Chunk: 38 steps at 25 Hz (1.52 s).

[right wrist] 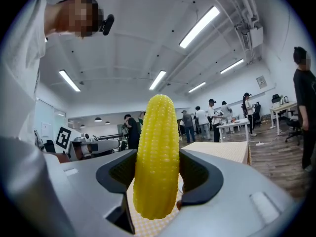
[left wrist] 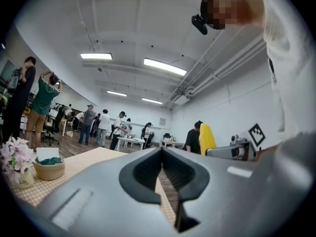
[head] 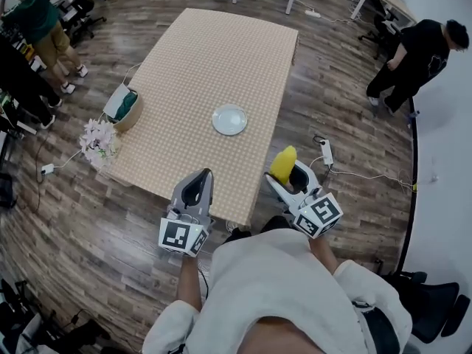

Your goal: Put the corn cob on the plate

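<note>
Yellow and glossy, the corn cob (right wrist: 157, 157) stands upright between the jaws of the right gripper (head: 284, 175). They press on its lower half, so most of its length rises free above them. The left gripper (head: 198, 179), off to the right gripper's left, has its jaws together with nothing between them.

The plate (head: 229, 119) lies well ahead of the right gripper and somewhat to its left, on the checked table (head: 214, 57). The gripper itself is off the table's near edge, over the floor.

The main risk appears to be the low grip: tipping the gripper forward could make the top-heavy cob pivot or slide out. The plate looks shallow, so a round cob let go from height or at a slant would likely roll off the rim onto the cloth.
</note>
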Each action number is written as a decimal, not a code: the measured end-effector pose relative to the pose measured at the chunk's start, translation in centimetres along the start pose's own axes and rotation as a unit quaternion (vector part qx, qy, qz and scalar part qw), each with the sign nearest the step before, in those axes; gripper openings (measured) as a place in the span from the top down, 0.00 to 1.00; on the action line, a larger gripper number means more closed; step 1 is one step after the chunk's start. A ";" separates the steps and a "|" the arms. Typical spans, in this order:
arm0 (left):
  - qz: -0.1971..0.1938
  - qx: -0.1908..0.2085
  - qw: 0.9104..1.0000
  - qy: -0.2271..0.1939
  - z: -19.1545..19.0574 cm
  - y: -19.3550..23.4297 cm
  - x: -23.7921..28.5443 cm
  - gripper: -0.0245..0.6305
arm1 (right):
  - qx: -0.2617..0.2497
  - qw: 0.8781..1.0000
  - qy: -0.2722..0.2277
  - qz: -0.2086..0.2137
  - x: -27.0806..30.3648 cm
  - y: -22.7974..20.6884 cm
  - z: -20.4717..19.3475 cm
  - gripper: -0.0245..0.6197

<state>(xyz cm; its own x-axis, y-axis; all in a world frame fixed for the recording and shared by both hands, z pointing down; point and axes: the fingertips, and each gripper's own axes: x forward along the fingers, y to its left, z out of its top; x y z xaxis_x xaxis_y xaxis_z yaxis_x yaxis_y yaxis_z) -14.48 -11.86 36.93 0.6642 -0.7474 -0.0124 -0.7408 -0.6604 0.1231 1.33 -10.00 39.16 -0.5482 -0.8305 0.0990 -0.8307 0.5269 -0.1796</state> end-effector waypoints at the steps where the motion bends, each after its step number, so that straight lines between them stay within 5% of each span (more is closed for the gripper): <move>1: -0.001 -0.002 1.000 0.000 0.0 -0.1 0.1 0.95 | 0.001 1.000 0.002 0.000 0.0 -0.1 0.0 0.56; 12: 0.030 -0.002 1.000 0.008 -0.6 -0.6 1.9 0.95 | 0.002 0.999 0.004 0.034 0.9 -2.1 0.0 0.56; 24: 0.084 -0.004 0.996 0.017 -2.1 -2.0 8.4 0.95 | 0.017 0.996 0.013 0.082 2.4 -9.2 -0.2 0.56; 38: 0.090 -0.046 0.992 0.078 -7.0 0.9 10.1 0.95 | 0.058 0.992 0.083 0.069 5.6 -10.9 -5.5 0.56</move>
<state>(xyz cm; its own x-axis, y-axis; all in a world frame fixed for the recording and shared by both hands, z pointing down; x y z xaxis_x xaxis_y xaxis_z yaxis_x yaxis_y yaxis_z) -7.74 -19.51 43.91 0.5345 -0.8277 0.1711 -0.8415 -0.5022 0.1991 6.83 -19.40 47.11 -0.6723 -0.7056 0.2239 -0.7352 0.6008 -0.3139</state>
